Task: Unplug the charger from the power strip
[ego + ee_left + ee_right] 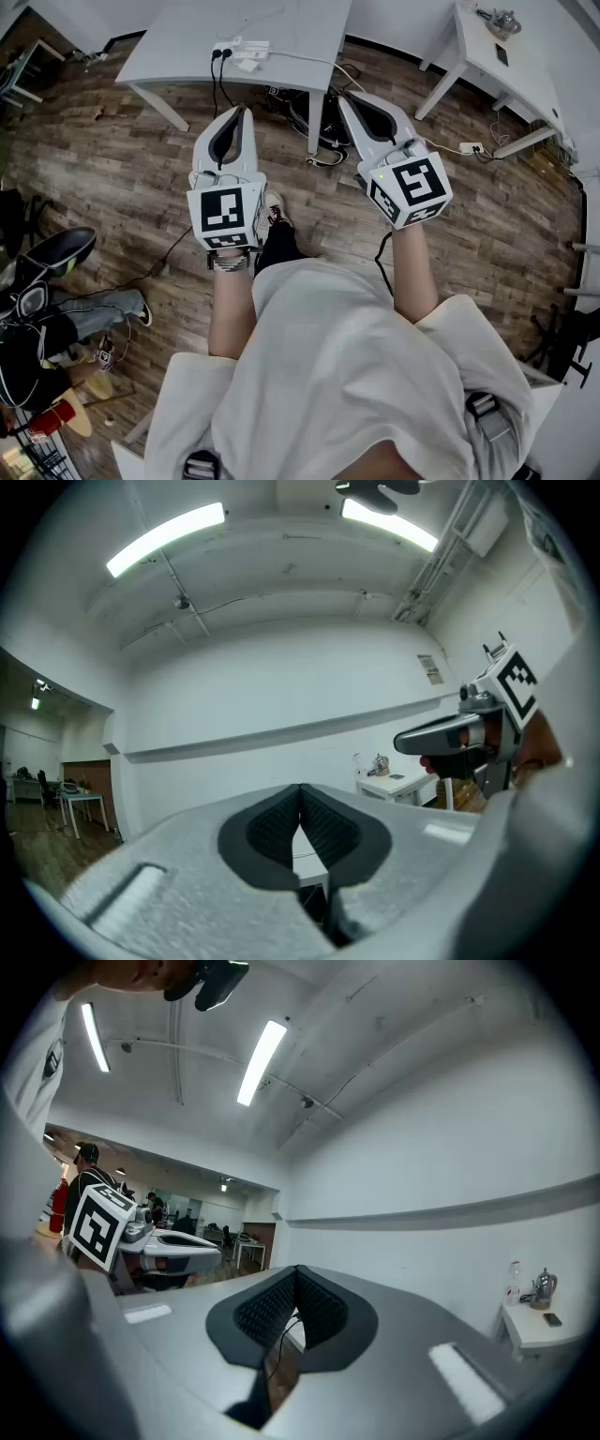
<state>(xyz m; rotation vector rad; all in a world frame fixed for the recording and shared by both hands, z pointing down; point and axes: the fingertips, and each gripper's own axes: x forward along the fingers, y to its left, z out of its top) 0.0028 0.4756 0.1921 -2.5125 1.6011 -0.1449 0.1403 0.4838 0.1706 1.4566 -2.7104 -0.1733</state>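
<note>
A white power strip (242,47) lies near the front edge of a white table (178,37), far ahead of me. Two black plugs (218,54) with dark cables hang from its left end, and a small white charger block (249,65) sits at its front. My left gripper (242,112) and right gripper (349,99) are held level over the wooden floor, short of the table, both shut and empty. In the left gripper view the pads (281,822) meet at the tips of the left gripper (300,789). The right gripper (297,1271) shows the same in its own view.
Cables and dark gear (314,117) lie under the table. A second white table (487,66) with a kettle (504,21) stands at the right, and a socket block (471,147) lies on the floor near it. A chair (56,248) and a seated person's legs (98,314) are at the left.
</note>
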